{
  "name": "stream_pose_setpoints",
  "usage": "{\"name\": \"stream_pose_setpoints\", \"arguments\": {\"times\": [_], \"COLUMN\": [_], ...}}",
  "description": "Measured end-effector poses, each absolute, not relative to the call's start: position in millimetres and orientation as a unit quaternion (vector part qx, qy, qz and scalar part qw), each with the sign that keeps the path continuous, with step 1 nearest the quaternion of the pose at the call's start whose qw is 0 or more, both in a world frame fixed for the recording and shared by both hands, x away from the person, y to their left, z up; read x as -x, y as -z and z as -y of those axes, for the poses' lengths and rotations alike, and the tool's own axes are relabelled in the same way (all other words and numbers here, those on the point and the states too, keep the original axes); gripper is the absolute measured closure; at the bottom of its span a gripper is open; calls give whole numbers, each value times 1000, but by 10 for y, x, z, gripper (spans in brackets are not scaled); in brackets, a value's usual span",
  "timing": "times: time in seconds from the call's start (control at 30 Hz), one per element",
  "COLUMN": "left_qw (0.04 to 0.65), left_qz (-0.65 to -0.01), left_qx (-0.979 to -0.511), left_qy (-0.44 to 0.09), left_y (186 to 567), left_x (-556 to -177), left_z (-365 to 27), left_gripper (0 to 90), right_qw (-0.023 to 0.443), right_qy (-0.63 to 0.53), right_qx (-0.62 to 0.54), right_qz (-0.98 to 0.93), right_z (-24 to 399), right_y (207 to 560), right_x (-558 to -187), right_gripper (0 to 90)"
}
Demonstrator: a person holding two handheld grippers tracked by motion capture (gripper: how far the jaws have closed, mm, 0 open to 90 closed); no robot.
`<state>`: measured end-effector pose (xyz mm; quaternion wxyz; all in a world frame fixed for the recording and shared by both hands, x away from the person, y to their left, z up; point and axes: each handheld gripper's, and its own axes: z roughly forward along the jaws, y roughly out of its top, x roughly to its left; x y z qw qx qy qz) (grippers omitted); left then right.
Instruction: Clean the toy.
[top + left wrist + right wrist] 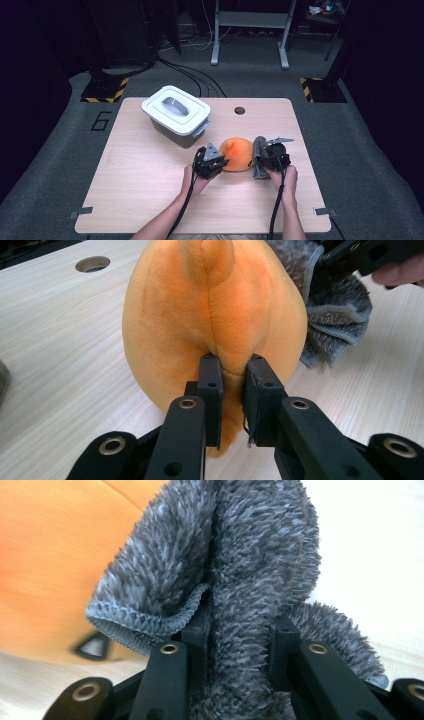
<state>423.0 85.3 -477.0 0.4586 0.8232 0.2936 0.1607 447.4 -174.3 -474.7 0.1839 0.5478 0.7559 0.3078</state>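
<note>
left gripper (232,375) pinches orange plush (215,315) | right gripper (240,635) clamps grey cloth (250,555) | lidded white bin (176,115) behind

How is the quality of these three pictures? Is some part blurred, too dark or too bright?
High view: the table is evenly lit, the room around it very dark. Left gripper view: sharp on the orange plush toy and wood grain. Right gripper view: the grey cloth is sharp, the orange surface behind it smeared, the table washed out white.

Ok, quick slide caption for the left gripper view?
Left tongs pinch an orange plush toy beside a grey cloth.
</note>
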Motion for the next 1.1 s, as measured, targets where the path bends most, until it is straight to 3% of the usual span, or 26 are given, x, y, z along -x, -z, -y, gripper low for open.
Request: {"name": "stream_pose_setpoints", "arguments": {"times": [0.33, 0.5, 0.53, 0.7, 1.1], "left_qw": [458, 459, 460, 462, 458], "left_qz": [-296, -296, -294, -295, -292], "left_qx": [-822, -822, -822, -820, -823], "left_qy": [-165, -161, -162, -166, -168], "left_y": [4770, 4772, 4771, 4775, 4789], "left_x": [-4233, -4242, -4240, -4239, -4262], "left_z": [-862, -879, -873, -865, -853], "left_gripper": [793, 791, 789, 772, 657], "right_qw": [170, 200, 221, 236, 214], "right_qy": [-290, -314, -334, -362, -332], "right_qx": [-560, -554, -531, -480, -488], "right_qz": [-757, -745, -747, -764, -778], "right_z": [1805, 1816, 1768, 1508, 1384], "right_y": [4886, 4587, 4409, 4170, 4422], "right_x": [-4517, -4395, -4324, -4239, -4414], "right_gripper": [685, 685, 684, 684, 712]}}
